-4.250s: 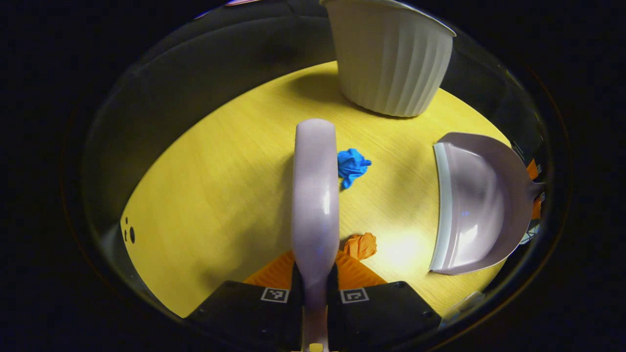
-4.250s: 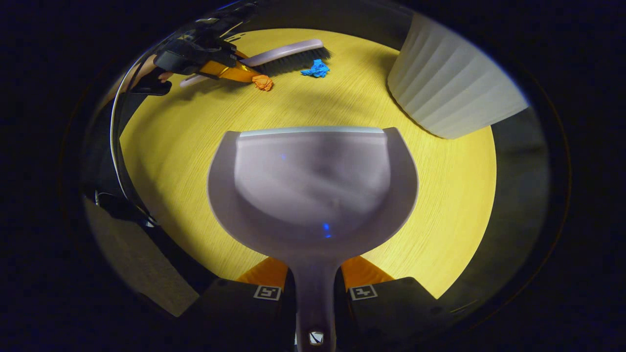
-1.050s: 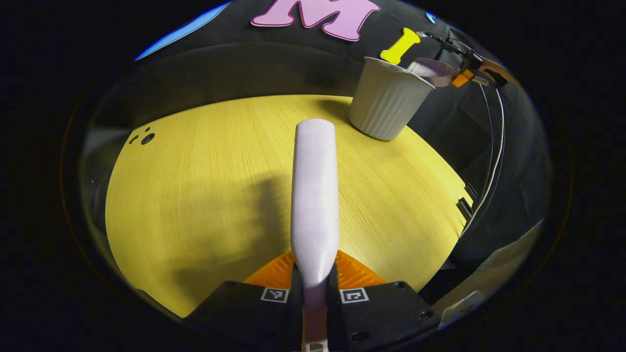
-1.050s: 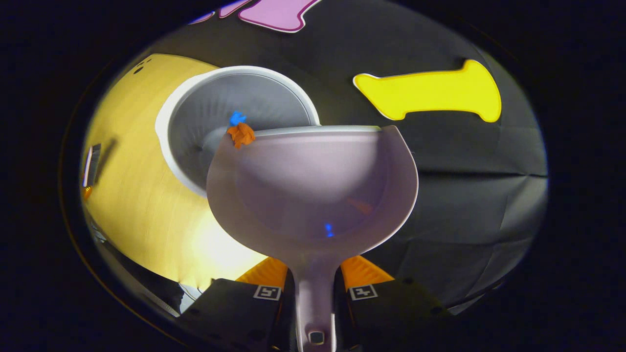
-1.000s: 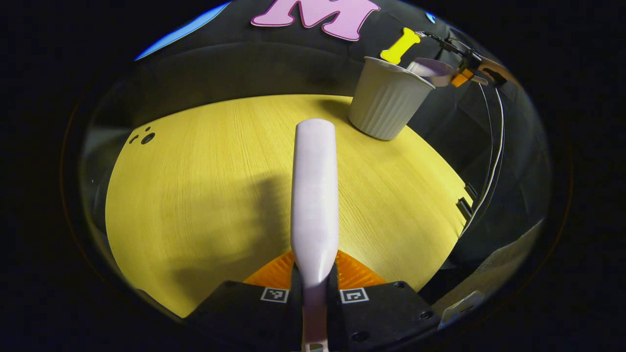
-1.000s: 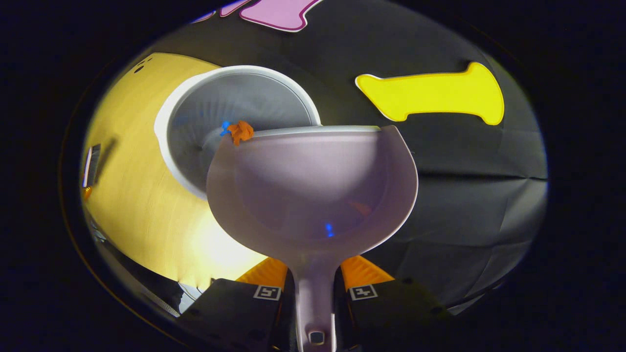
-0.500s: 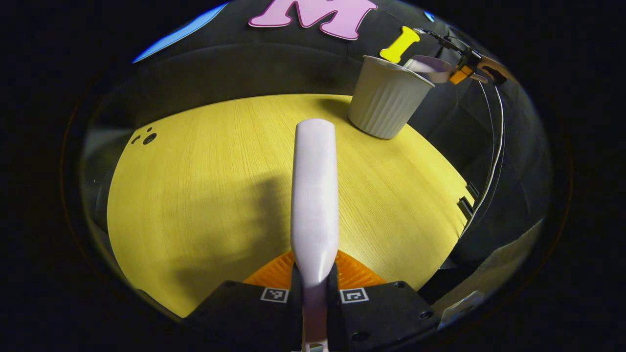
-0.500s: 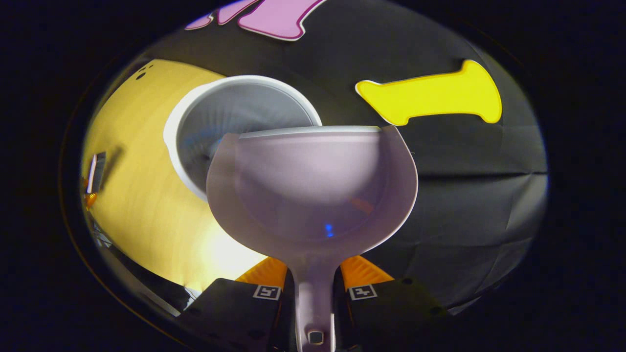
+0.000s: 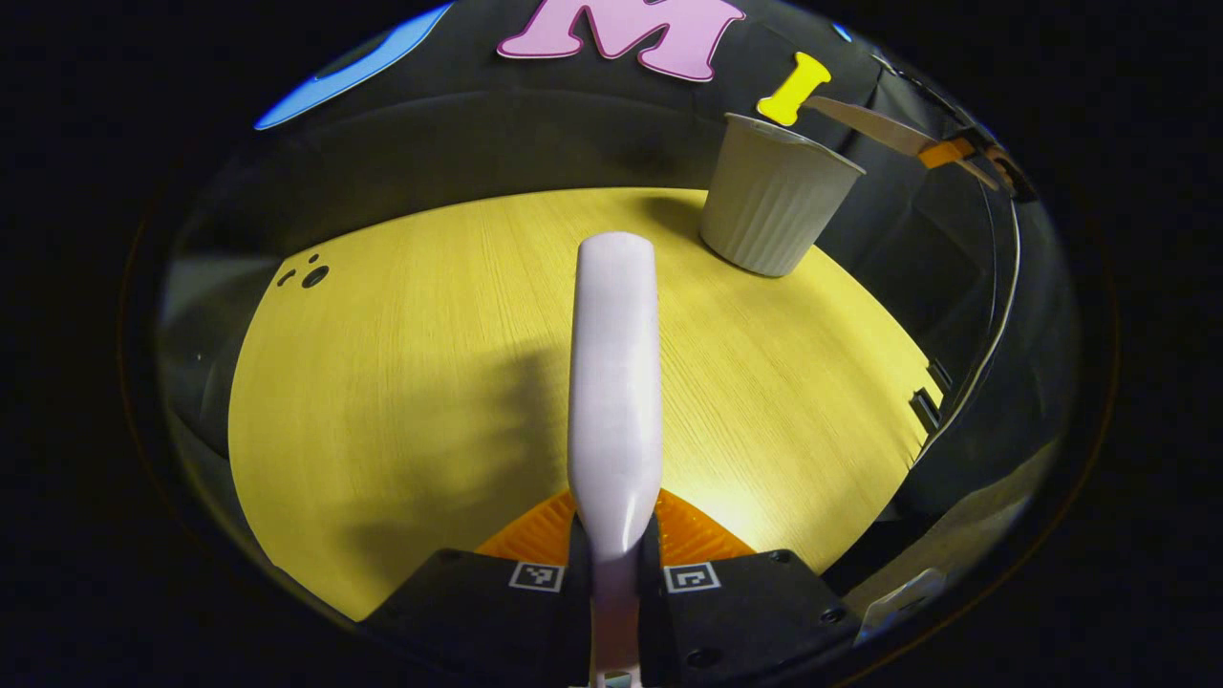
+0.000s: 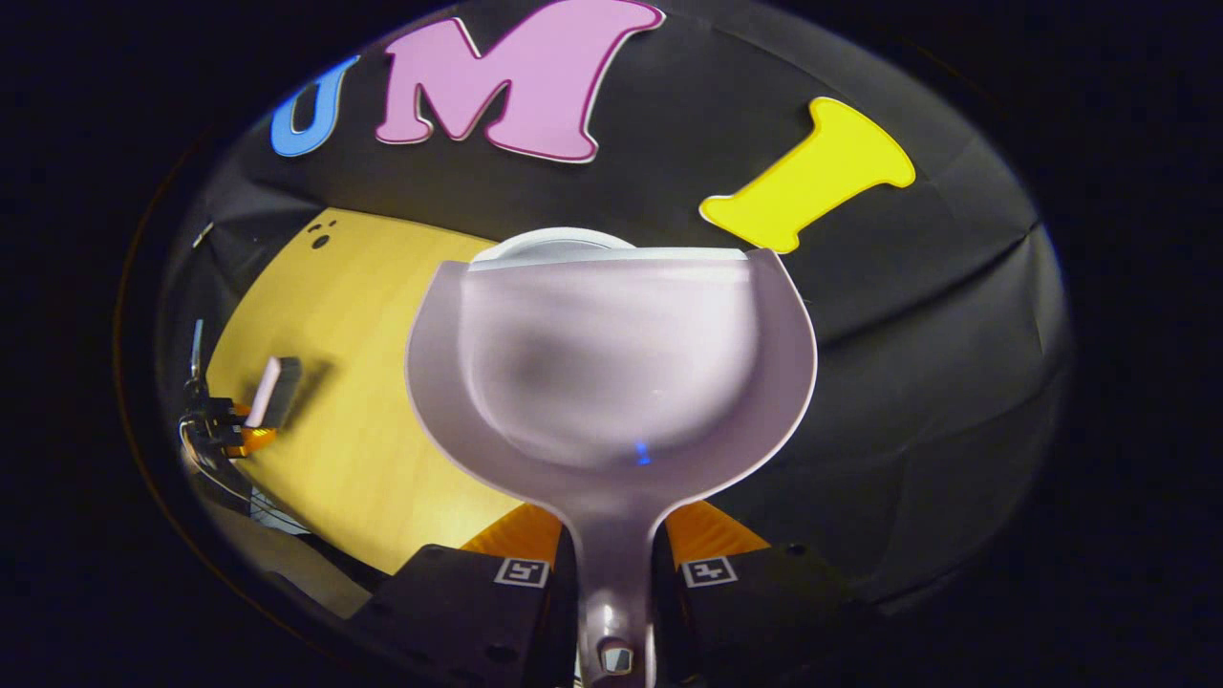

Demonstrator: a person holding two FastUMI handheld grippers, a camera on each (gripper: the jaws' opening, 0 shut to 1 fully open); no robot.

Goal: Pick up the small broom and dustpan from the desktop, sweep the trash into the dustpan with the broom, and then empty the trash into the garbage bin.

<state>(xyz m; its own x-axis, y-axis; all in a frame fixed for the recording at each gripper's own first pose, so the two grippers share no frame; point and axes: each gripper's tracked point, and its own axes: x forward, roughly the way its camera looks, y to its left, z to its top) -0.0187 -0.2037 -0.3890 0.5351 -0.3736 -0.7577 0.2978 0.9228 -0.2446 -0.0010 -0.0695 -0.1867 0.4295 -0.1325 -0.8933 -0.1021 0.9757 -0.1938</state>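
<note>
In the left gripper view, the left gripper [image 9: 616,564] sits at the bottom centre, both fingers pressed against the handle of the small broom [image 9: 616,382], whose pale back runs up the middle of the frame above the yellow desktop [image 9: 401,382]. The broom looks parked clear of the work, probably because sweeping is finished. At upper right the ribbed garbage bin [image 9: 776,210] stands near the desktop's far edge, and the dustpan [image 9: 865,122] is held above and just to the right of its rim by the right gripper [image 9: 955,151]. No trash lies on the visible desktop.

In the right gripper view, the right gripper [image 10: 616,564] at bottom centre clamps the dustpan [image 10: 611,363] by its handle, the pan looking empty and its lip hiding most of the bin's rim [image 10: 554,239] behind it. That suggests the emptying is done. At middle left the left gripper [image 10: 229,430] holds the broom [image 10: 275,390] over the desktop [image 10: 363,382].

Square coded markers sit on both grippers; no brand is readable.
</note>
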